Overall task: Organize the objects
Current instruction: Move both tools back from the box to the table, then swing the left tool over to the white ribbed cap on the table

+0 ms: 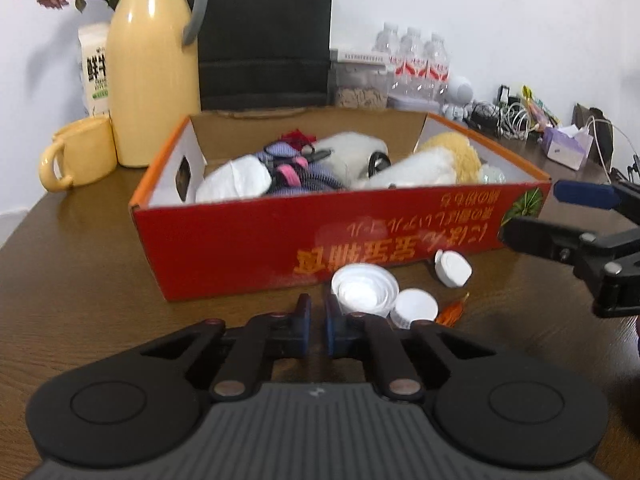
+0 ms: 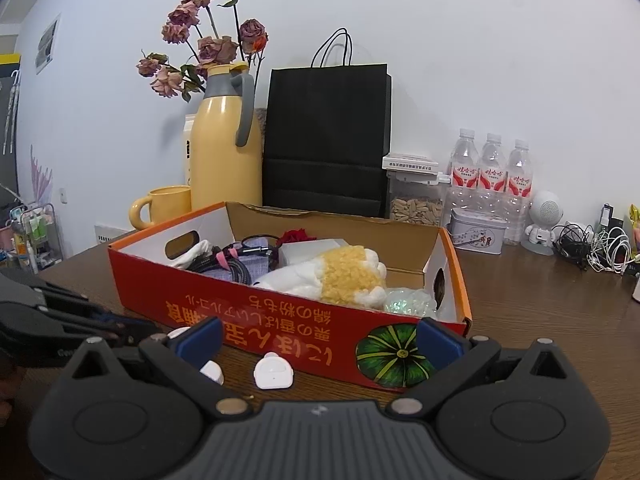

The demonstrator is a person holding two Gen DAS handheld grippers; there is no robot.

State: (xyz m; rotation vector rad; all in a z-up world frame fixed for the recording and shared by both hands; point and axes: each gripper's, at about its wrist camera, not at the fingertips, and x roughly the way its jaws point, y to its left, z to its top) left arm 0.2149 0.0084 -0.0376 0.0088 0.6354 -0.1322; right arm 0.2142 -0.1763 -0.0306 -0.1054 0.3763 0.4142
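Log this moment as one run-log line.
left gripper: shut, empty | right gripper: open, empty | red box: partly filled | white caps: on table by box

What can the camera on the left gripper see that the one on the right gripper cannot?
Only the left wrist view shows the white round lid lying open side up, the white cap and a small orange item near the left gripper.

Only the right wrist view shows the paper bag's handles, a white speaker figure and a metal tin.

Both show the red box of soft items, the yellow jug, yellow mug, water bottles and a flat white gadget.
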